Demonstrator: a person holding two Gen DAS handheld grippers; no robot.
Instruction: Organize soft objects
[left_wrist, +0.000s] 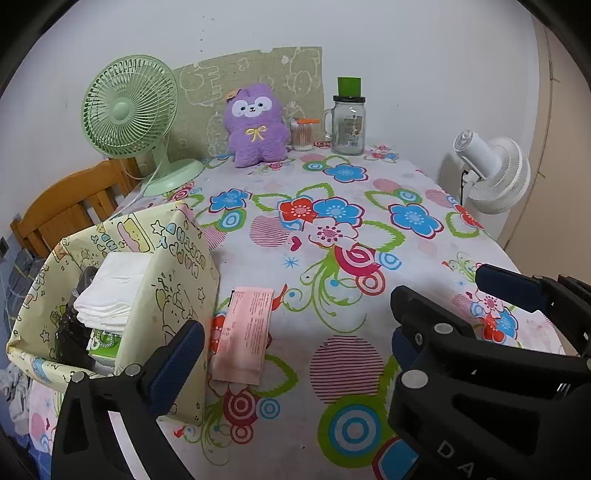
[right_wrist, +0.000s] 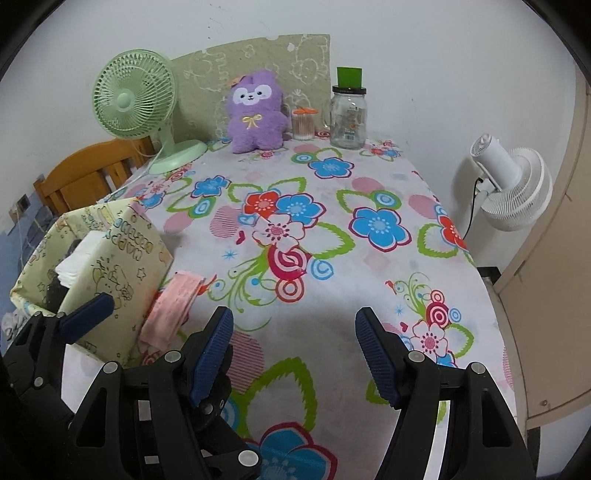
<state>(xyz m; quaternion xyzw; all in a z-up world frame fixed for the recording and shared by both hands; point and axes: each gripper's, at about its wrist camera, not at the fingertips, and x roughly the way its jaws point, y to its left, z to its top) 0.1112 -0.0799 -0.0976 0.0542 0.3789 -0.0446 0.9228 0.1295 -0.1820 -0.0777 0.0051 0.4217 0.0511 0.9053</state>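
A purple plush toy (left_wrist: 256, 125) sits upright at the far edge of the flowered table (left_wrist: 332, 206), also in the right wrist view (right_wrist: 256, 112). A pale yellow cartoon-print storage bin (left_wrist: 166, 280) at the near left holds folded white cloth (left_wrist: 114, 291) and dark items. A flat pink packet (left_wrist: 243, 332) lies on the table beside the bin (right_wrist: 122, 258), also in the right wrist view (right_wrist: 173, 310). My left gripper (left_wrist: 291, 343) is open and empty above the packet area. My right gripper (right_wrist: 295, 354) is open and empty over the near table.
A green desk fan (left_wrist: 129, 110) stands at the back left, a glass mug jar with green lid (left_wrist: 349, 122) and a cotton-swab jar (left_wrist: 302, 134) at the back right. A white fan (left_wrist: 495, 173) stands off the right edge. A wooden chair (left_wrist: 70, 206) is behind the bin.
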